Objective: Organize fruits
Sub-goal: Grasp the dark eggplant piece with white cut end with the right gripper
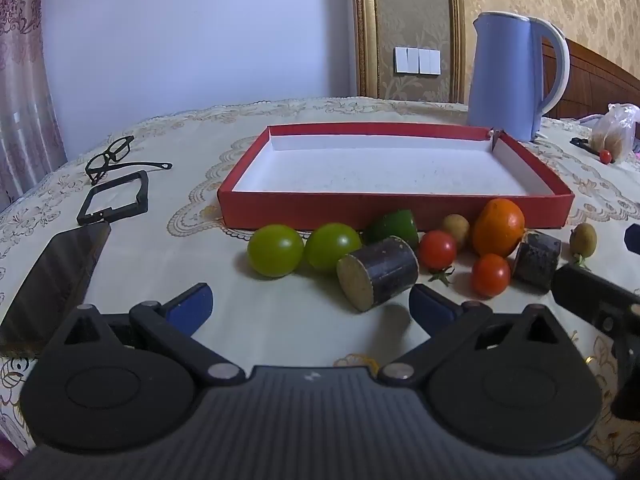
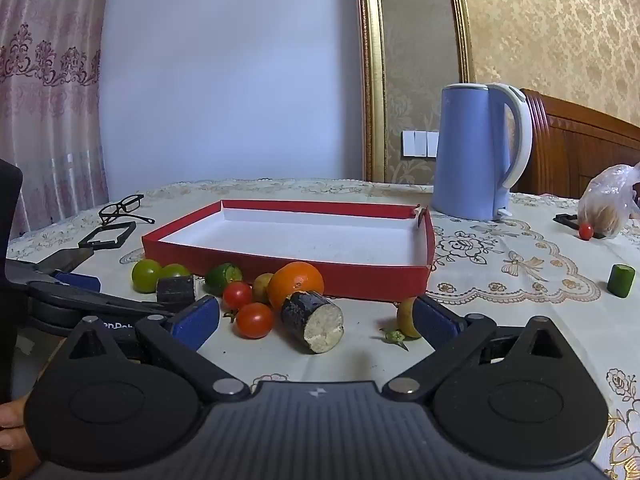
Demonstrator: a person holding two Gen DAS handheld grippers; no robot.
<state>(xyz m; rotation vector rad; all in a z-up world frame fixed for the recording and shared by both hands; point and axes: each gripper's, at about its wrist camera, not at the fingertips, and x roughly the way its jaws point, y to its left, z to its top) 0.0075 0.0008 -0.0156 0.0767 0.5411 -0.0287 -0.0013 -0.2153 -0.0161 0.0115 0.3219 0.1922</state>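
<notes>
Two claws, both spread wide and holding nothing: left claw (image 1: 310, 304) low in its own frame, right claw (image 2: 316, 316) low in its. Judged as the very start of the sorting, with no fruit yet in the red tray (image 1: 394, 208), which sits mid-frame on the table (image 1: 280, 320) showing only its bare white floor.

All fruit bunched along the tray's near wall, at centre of both views. From left in the left view: two green tomatoes (image 1: 275, 250), a cut green piece (image 1: 394, 226), a dark cane chunk (image 1: 378, 274), two red tomatoes (image 1: 438, 250), an orange (image 1: 498, 227), then a second cane chunk (image 1: 536, 260) at right. In the right view, that second chunk (image 2: 314, 322) lying between the right claw's fingers but untouched, a small yellowish fruit (image 2: 406, 318) just beside the right-hand pad (image 2: 434, 322). Stray pieces well apart at far right: a green stub (image 2: 621, 280) and one more red tomato (image 2: 586, 231) by a plastic bag (image 2: 608, 208).

Next move, probably: push the right claw forward around the cane chunk, close across its round sides rather than the cut ends, lift over the tray wall, set down inside. Risk of rolling, and of nudging the tight-packed neighbours.

Writing: only a partial white print on the left claw's body at left edge of the right view, cut off and unreadable. No label legible on the kettle (image 2: 476, 152), glasses (image 1: 110, 158) or phone (image 1: 60, 276).
</notes>
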